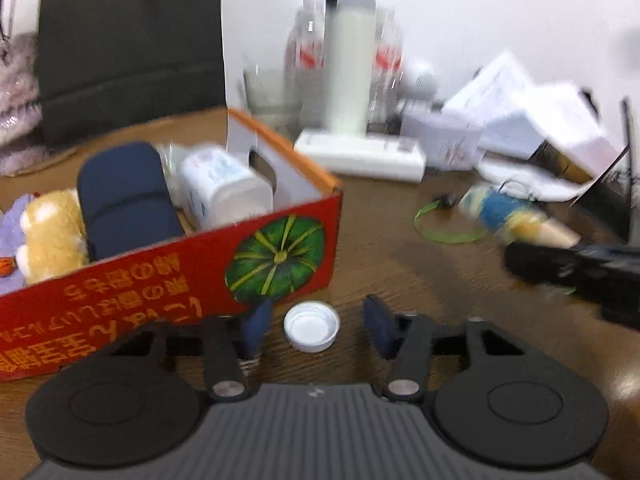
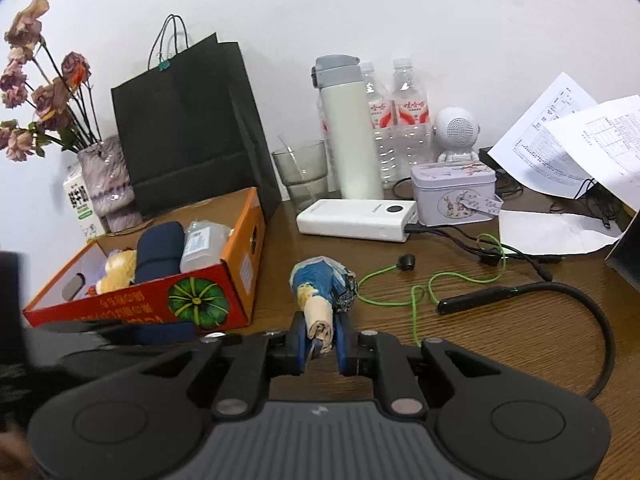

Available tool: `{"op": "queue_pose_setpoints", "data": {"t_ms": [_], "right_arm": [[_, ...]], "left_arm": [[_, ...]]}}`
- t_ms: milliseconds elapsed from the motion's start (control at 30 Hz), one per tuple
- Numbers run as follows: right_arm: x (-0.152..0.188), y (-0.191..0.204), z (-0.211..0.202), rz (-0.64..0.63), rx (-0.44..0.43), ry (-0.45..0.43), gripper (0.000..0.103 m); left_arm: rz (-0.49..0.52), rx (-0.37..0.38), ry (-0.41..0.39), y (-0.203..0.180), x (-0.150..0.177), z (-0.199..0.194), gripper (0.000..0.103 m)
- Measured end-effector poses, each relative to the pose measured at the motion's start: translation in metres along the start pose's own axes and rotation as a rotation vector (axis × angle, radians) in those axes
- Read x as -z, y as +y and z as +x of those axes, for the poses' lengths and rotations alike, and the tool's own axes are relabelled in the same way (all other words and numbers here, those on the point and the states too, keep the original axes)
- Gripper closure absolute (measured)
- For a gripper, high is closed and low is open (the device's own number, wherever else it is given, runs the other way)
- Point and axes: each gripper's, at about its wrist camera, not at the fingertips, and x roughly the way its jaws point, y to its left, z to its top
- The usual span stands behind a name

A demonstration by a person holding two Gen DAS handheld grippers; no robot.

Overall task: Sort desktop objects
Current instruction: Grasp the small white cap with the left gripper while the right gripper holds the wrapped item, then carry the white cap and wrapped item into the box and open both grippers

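A red and orange cardboard box with a pumpkin picture holds a navy case, a plush toy and a white bottle. My left gripper is open, its fingers on either side of a white bottle cap lying on the wooden desk beside the box. My right gripper is shut on the beige end of a folded blue and yellow umbrella, which also shows in the left wrist view.
At the back stand a black paper bag, a glass, a white thermos, water bottles, a power bank, a tin, a speaker and papers. Green and black cables lie right.
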Motion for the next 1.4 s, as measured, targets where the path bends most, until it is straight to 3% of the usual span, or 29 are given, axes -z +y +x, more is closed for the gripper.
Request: {"op": "queue_pose_setpoints", "data": {"t_ms": [33, 67, 167, 233, 333, 533, 633, 767, 867, 1200, 1400], "right_arm": [[0.0, 0.0, -0.001, 0.003, -0.005, -0.003, 0.09], [0.001, 0.002, -0.001, -0.001, -0.01, 0.001, 0.09], [0.003, 0.007, 0.0, -0.016, -0.041, 0.015, 0.09], [0.005, 0.014, 0.001, -0.041, -0.077, 0.023, 0.09], [0.012, 0.035, 0.007, -0.136, -0.083, 0.075, 0.09], [0.035, 0.082, 0.007, -0.279, -0.148, 0.142, 0.09], [0.046, 0.116, -0.021, -0.344, -0.179, 0.12, 0.09], [0.07, 0.151, -0.064, -0.354, -0.26, 0.115, 0.09], [0.087, 0.166, -0.093, -0.355, -0.27, 0.107, 0.09], [0.104, 0.152, -0.159, -0.243, -0.207, 0.026, 0.09], [0.071, 0.147, -0.164, -0.231, -0.208, -0.007, 0.09]], "left_arm": [[0.015, -0.01, -0.005, -0.003, 0.001, -0.001, 0.072], [0.022, 0.004, -0.007, -0.004, 0.003, -0.004, 0.074], [-0.009, -0.027, -0.005, -0.002, 0.011, -0.019, 0.074], [-0.021, -0.075, -0.055, 0.003, 0.023, -0.048, 0.074], [-0.113, -0.101, -0.094, 0.025, 0.05, -0.1, 0.074], [-0.276, -0.184, -0.097, 0.071, 0.106, -0.18, 0.074], [-0.287, -0.2, -0.116, 0.08, 0.124, -0.212, 0.074], [-0.282, -0.207, -0.136, 0.08, 0.142, -0.24, 0.074], [-0.303, -0.182, -0.15, 0.08, 0.153, -0.256, 0.074], [-0.32, -0.131, -0.223, 0.076, 0.168, -0.291, 0.074], [-0.331, -0.114, -0.293, 0.095, 0.136, -0.292, 0.074]]}}
